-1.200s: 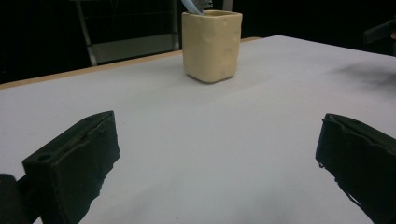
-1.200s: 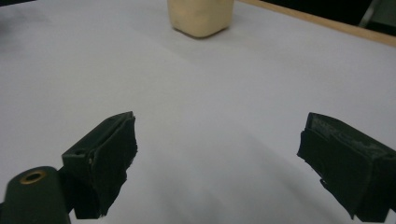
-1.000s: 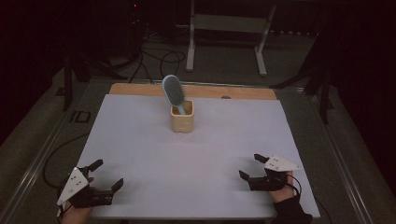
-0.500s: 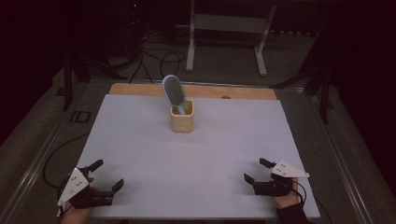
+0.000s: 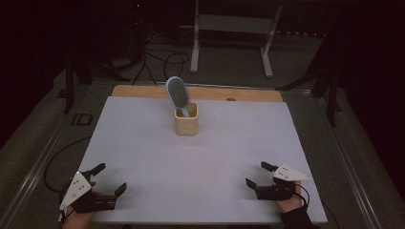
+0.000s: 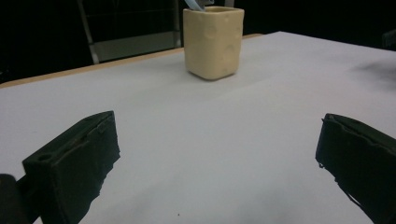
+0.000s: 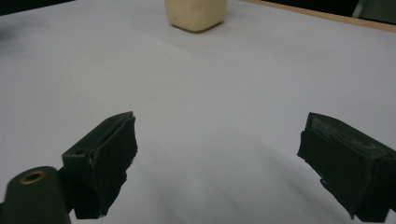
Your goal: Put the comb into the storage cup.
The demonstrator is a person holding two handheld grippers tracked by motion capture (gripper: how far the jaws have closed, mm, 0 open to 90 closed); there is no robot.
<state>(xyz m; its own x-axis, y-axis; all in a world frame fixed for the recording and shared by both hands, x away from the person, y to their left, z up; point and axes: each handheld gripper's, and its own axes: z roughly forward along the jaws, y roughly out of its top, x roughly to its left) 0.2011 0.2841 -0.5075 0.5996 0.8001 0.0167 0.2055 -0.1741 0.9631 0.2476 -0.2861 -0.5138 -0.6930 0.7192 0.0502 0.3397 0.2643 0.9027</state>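
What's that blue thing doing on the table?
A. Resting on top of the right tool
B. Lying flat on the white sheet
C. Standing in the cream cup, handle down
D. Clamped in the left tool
C: the blue hairbrush stands handle-down in the cream cup, head leaning out, far from the open left tool and open right tool.

cup [image 5: 186, 125]: pale cream-yellow, dimpled
hairbrush [image 5: 176, 93]: light blue-grey, dark bristle pad
table cover [image 5: 200, 162]: plain white
table edge [image 5: 143, 90]: tan wood
left gripper [image 5: 111, 181]: black, grey plate
right gripper [image 5: 254, 174]: black, grey plate
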